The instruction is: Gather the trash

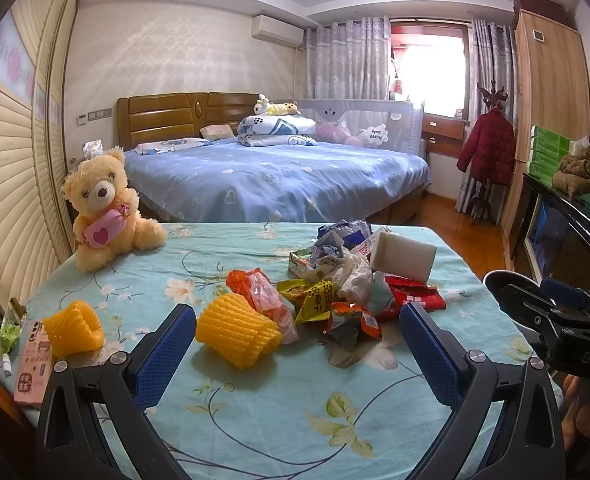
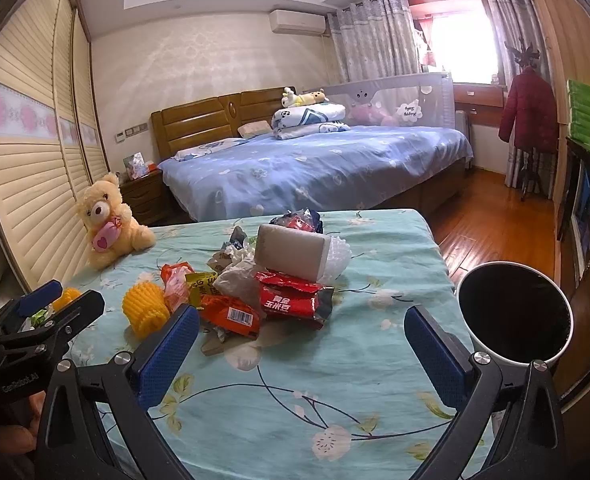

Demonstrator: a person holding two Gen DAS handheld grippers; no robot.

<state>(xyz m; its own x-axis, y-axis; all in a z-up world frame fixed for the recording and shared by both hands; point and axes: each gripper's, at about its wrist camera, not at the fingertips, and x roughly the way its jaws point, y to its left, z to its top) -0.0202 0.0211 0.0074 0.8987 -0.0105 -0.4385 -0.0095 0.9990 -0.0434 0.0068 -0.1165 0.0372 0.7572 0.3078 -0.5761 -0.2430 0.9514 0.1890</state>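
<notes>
A: Looking along the left gripper [image 1: 297,344] now. Blue pads spread wide, nothing between them, hovering over the flowered tablecloth [image 1: 279,412].

B: Same on the right gripper [image 2: 301,346]. Spread wide, empty, above the near edge of the table.

A: Trash heaped mid-table, ahead of both. Closest to the left gripper, a yellow foam net [image 1: 235,334] lying on its side; a second yellow foam net [image 1: 73,328] further left, apart from the heap.

B: Half hidden from the right wrist, that second one, behind the left gripper's black frame. In the heap proper: red snack bag [image 2: 295,298], orange wrapper [image 2: 231,314] with a barcode, yellow wrapper [image 1: 315,298] with print too crumpled to read.

A: White foam block [image 1: 405,254] leaning on top of the heap. Under it, crumpled plastic and paper, hard to separate piece from piece.

B: Bin [image 2: 515,314] just off the table's right side, white rim, dark inside, contents impossible to make out. Lower edge cut off by the right gripper's finger.

A: Only a sliver of that rim from the left wrist, blocked by the other gripper.

B: Teddy bear [image 2: 109,224] sitting at the far left corner, well apart from the heap.

A: Pink phone [image 1: 33,364] at the left edge, beside a green wrapper [image 1: 11,330] partly off the cloth.
</notes>
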